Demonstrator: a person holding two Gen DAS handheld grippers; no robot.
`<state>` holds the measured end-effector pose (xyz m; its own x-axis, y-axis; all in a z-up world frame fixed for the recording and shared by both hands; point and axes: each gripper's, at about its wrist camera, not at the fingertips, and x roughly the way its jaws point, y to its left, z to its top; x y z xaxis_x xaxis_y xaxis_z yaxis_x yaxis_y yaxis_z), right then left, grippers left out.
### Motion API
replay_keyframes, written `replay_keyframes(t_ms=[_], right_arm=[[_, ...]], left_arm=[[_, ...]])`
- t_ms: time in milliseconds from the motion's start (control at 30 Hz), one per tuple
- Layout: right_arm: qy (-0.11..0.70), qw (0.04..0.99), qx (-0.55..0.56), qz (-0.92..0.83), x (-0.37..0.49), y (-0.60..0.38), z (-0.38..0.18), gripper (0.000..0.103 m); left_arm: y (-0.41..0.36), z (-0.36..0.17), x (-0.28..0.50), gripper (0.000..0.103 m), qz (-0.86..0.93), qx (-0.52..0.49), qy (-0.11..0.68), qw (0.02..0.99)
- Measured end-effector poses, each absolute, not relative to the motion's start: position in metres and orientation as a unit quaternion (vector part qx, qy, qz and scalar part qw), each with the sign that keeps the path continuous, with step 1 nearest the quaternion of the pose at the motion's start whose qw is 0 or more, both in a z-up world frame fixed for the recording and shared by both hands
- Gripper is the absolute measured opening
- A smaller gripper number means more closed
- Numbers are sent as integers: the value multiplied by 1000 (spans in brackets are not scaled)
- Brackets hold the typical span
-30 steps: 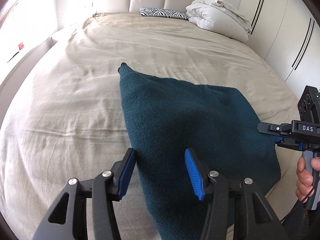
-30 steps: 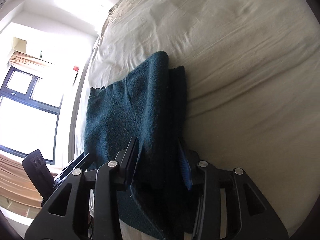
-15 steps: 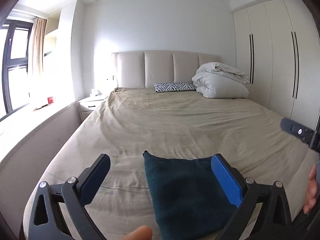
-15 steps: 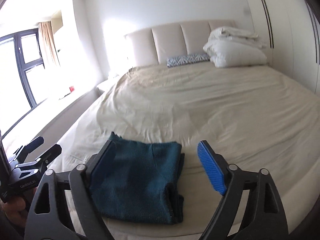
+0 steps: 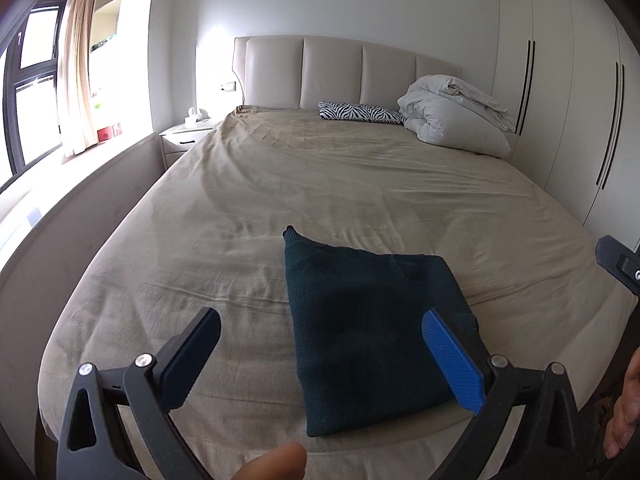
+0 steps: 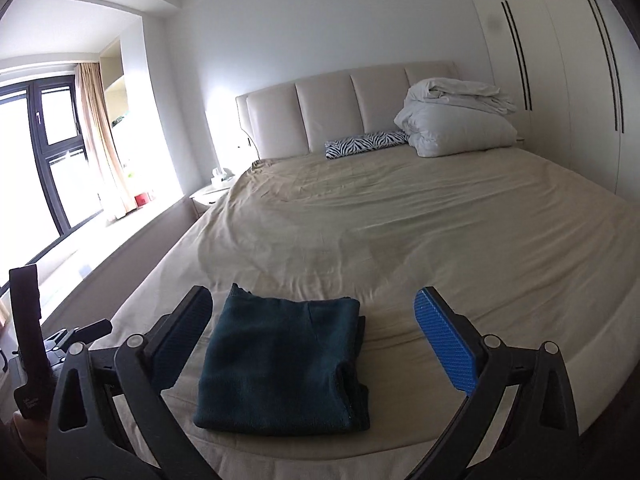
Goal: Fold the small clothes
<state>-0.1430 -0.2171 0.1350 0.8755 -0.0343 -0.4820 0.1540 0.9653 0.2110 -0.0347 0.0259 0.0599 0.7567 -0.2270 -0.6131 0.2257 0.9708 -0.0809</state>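
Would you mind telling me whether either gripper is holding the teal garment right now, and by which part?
Nothing is held. The left gripper and right gripper are open above the folded teal garment lying on the bed.

Ahead of me the bed [image 6: 440, 216] lies wide and bare past the folded teal garment [image 6: 280, 364] near its foot edge. Only the zebra pillow [image 6: 366, 143] and heaped white duvet [image 6: 456, 120] block the far end, by the headboard [image 6: 340, 112]; wardrobe doors [image 6: 560, 80] wall my right.
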Motion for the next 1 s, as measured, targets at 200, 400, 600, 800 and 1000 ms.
replay_keyframes(t_ms=[200,400,600,800,1000], right_arm=[[332,934,121,-57,-114,-204,82,103],[384,917,88,-58,-96,-189,51,103],[415,902,98,-62,-89,-193,32,103],[423,899,95,-61,-88,-193,27,103],[428,897,97,-60,-88,-193,25,103]], left_arm=[[35,34,-28,103,-108,-19,371,922],[44,18,-24,103,-94,-28,394,914],[47,15,-23,103,-82,-23,396,914],[45,13,-24,103,-81,-17,397,914],[45,13,-24,103,-81,-17,398,914]])
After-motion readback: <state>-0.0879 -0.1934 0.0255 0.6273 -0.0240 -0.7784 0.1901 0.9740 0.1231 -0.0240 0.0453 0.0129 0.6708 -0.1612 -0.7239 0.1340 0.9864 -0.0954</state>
